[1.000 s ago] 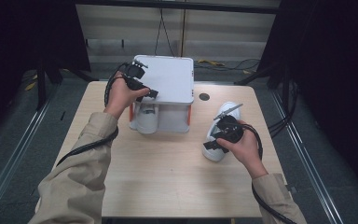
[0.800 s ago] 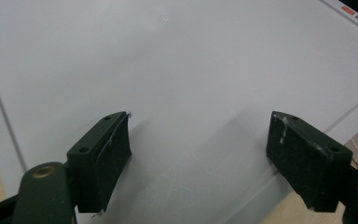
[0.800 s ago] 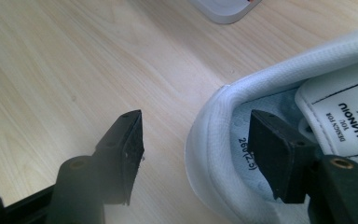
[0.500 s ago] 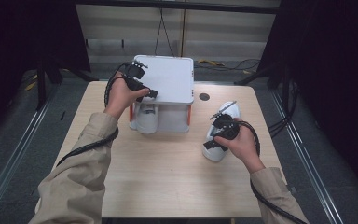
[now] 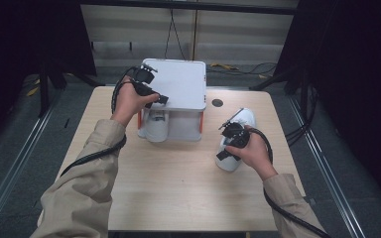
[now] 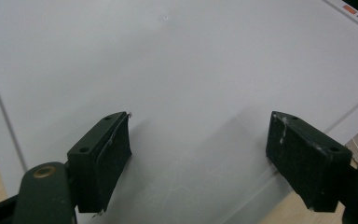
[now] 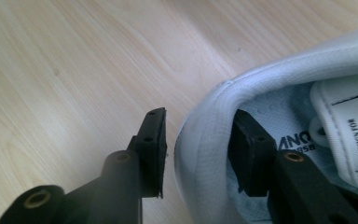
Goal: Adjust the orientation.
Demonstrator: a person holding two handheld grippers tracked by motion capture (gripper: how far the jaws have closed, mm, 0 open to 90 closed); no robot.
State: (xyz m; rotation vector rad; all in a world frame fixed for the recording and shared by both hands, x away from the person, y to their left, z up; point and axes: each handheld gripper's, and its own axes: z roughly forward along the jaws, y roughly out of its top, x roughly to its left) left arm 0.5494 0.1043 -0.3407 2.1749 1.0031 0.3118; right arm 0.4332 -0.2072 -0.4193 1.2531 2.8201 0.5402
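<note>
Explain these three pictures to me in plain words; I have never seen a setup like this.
A person sits at a wooden table with a hand-held two-jaw gripper in each hand. One picture looks down from above; the other two come from cameras riding on the grippers. A white rack stands on the table with a white shoe under it. The left gripper rests open over the rack's top. The right gripper has just been closing its jaws astride the heel rim of a second white shoe, one jaw inside and one outside, not yet visibly pinching.
</note>
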